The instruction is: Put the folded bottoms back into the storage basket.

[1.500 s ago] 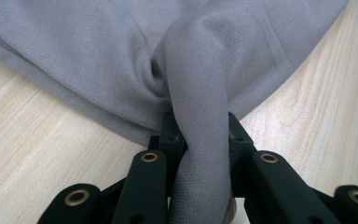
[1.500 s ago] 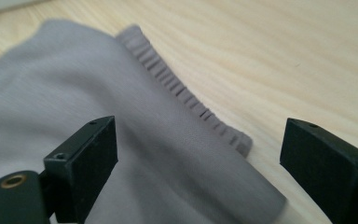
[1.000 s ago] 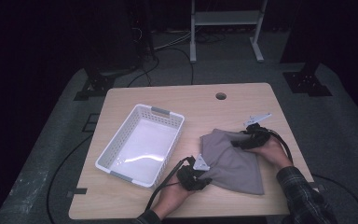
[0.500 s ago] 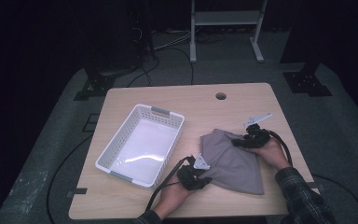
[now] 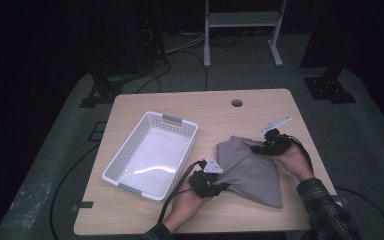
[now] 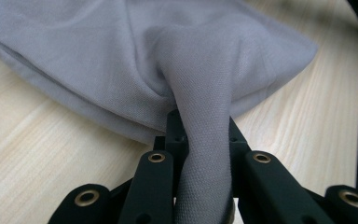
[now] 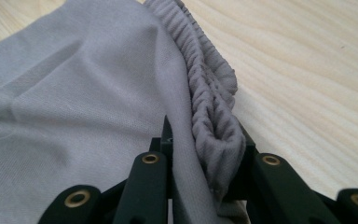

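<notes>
Dark room, wood table [image 5: 145, 212]. Cloth [image 5: 252, 170] lies at 4 o'clock of basket [image 5: 150, 152]. Left gripper [image 5: 215, 186] and right gripper [image 5: 261, 148] each pinch an edge of the cloth. Grasp step done, I judge; next I lift both together toward the basket.

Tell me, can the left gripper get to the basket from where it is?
Probably yes. The left gripper sits close beside the basket, with only bare table between them. But it is shut on the grey cloth, so the cloth would drag along.
</notes>
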Demonstrator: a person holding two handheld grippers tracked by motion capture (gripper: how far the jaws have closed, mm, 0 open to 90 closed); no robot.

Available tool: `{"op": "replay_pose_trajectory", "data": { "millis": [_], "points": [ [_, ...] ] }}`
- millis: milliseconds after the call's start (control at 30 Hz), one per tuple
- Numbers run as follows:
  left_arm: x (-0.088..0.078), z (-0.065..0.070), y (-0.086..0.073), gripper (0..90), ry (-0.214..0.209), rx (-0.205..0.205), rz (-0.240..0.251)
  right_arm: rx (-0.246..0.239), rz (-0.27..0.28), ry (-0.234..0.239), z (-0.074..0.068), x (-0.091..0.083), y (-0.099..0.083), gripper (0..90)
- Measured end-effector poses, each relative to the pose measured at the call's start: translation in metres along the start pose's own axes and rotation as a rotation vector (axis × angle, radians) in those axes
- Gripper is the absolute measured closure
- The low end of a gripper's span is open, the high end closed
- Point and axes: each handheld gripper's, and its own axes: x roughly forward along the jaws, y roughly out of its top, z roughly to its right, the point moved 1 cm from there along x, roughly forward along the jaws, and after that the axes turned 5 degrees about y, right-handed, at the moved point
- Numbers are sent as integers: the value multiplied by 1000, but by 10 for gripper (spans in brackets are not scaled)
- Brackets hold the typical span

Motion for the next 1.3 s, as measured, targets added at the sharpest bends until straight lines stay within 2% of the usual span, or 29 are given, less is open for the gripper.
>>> {"op": "replay_pose_trajectory", "data": {
  "millis": [133,267,667,1000,1300],
  "points": [
    [-6,-1,5,788,-5,-17,32,-8,7,-15,-3,-6,7,740],
    [-14,-3,9,788,-9,-14,47,-12,30,-22,-6,-13,13,741],
    [-39,-15,19,788,-8,-50,105,-34,42,-38,-14,-24,35,741],
    [-67,-30,25,788,2,-67,157,-68,41,-46,-26,-33,68,741],
    [-95,-47,24,788,23,-89,196,-72,44,-39,-38,-30,93,740]
  ]
}}
